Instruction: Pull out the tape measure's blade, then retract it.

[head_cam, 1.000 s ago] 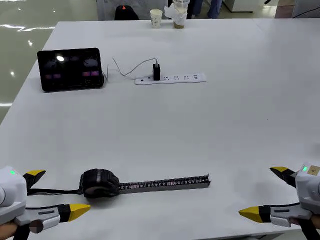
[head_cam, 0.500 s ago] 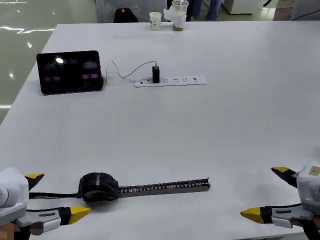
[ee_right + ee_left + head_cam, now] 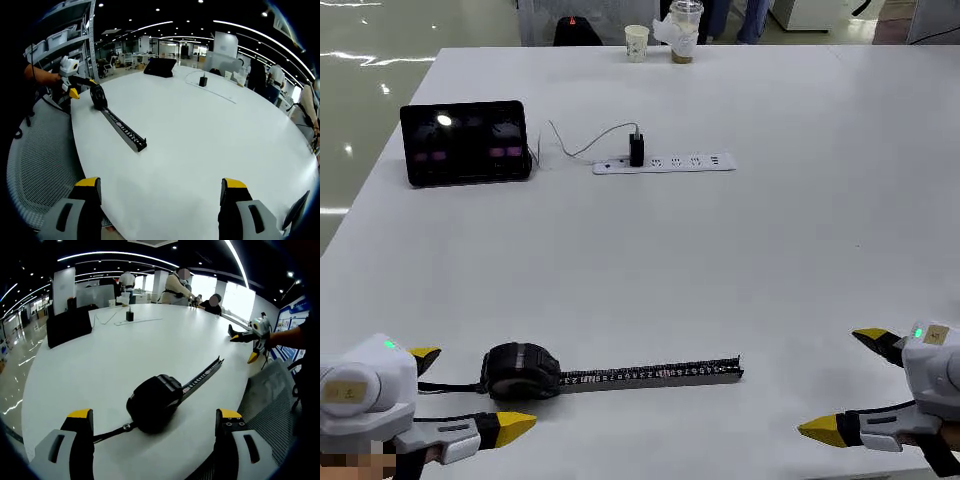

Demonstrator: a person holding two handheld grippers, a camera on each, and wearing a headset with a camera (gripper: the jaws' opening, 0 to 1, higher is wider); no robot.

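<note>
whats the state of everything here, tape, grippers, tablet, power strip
tape measure, lying on the table, ungripped
blade, pulled out, flat on the table
left hand-held gripper, open, holding nothing
right hand-held gripper, open, holding nothing
tablet, propped up, screen lit
power strip, one black charger plugged in
paper cup, upright

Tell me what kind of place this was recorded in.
Likely an open-plan office or lab: a large white table with a power strip and tablet, shelving with bins, people standing beyond.
</note>
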